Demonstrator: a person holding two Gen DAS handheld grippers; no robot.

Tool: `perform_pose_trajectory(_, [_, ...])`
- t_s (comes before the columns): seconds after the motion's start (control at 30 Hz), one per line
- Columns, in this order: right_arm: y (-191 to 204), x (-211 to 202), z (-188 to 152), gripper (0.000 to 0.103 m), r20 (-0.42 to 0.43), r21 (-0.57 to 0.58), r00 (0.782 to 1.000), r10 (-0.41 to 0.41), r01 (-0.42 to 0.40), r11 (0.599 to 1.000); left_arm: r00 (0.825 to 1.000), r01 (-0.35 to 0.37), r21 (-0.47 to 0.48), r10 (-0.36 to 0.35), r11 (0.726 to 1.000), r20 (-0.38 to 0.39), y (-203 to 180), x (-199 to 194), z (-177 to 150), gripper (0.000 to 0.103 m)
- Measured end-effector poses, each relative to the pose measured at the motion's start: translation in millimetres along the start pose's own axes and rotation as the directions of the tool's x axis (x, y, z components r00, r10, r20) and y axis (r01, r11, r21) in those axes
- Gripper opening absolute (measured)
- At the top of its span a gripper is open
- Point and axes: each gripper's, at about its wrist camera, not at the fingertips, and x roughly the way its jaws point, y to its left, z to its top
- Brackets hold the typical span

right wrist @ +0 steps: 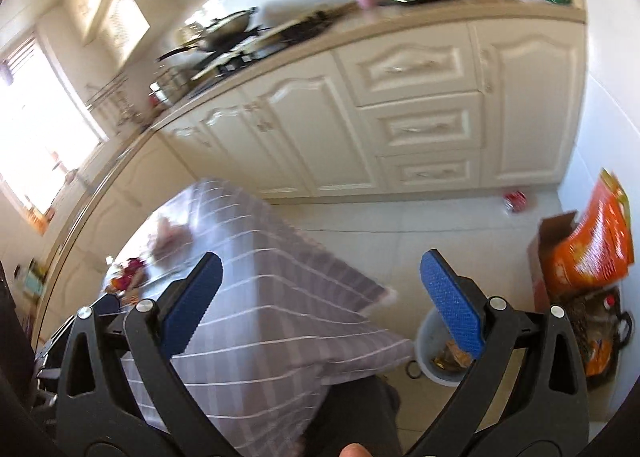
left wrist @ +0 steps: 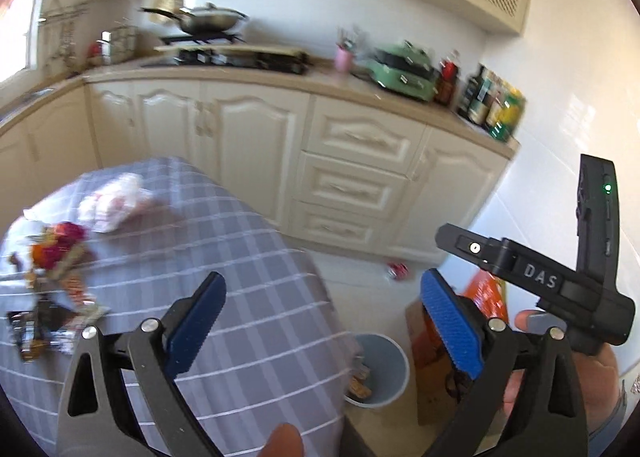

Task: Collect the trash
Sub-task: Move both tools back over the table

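Left claw [left wrist: 322, 331] spread wide, empty, raised above checked table [left wrist: 248, 297]; wrappers [left wrist: 52, 289] well to its left, awaiting pickup; bin [left wrist: 384, 369] just below for drops.

Right claw [right wrist: 320, 307] likewise wide, empty, bin [right wrist: 434, 357] beneath its right finger.

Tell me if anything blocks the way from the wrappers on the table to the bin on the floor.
Nothing visible does. The pile of colourful snack wrappers lies on the grey checked tablecloth; the pale blue round plastic bin stands open-topped beside the table's corner, already holding some wrappers.
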Motion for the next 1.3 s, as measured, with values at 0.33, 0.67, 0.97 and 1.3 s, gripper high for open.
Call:
perform_pose_trajectory(0.33, [138,0,-5,0.097,-0.006,-0.234,0.989,0.149,-0.146,0.961,0.947,-0.281,-0.112,0.294,0.953,0.13,100,-94,-9,0.096])
perform_pose_trajectory(0.67, [236,32,-31,0.097,-0.091,-0.408,0.973,0.214,-0.232,0.883,0.863,-0.471,-0.23,0.499,0.852,0.079,192,-137,-41,0.096])
perform_pose_trajectory(0.97, [259,79,-57,0.097,-0.189,-0.451,0.968,0.164,-0.234,0.861,0.841,-0.537,-0.299,0.529,0.789,-0.116,260,-92,-86,0.096])
perform_pose_trajectory(1.3, [259,140,-79,0.097,-0.31,-0.478,0.947,0.081,-0.229,0.848,0.856,-0.515,-0.33,0.456,0.791,-0.245,297,-29,-101,0.095])
